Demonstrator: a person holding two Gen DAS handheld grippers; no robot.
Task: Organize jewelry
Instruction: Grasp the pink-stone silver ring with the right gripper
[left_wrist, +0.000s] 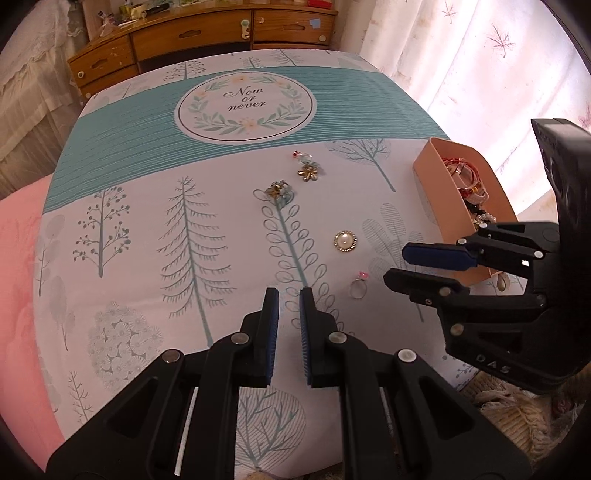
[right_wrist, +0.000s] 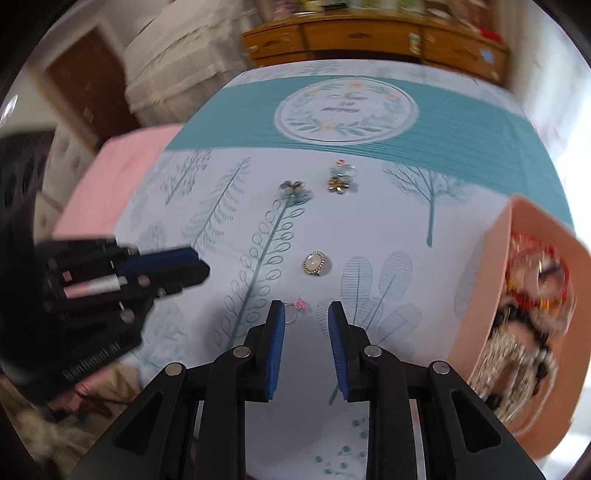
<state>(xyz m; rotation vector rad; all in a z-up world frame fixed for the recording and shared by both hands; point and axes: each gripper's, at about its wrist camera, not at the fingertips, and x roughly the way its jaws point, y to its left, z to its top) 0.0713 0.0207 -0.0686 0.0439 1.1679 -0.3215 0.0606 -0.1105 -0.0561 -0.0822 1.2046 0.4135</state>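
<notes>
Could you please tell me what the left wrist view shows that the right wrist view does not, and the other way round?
Only the left wrist view shows the right gripper from the side, near the peach box, and the printed words on the cloth read clearly. Only the right wrist view shows the left gripper from the side and a brown door. Both show the pearl brooch, the pink-stone ring, two flower pieces further off, the jewelry-filled box and the wooden dresser.

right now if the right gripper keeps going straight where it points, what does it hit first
Most likely the small pink-stone ring: it lies just ahead of the right gripper, between its empty jaws, nearer the left one. Depth is hard to judge; otherwise it meets the tablecloth.
</notes>
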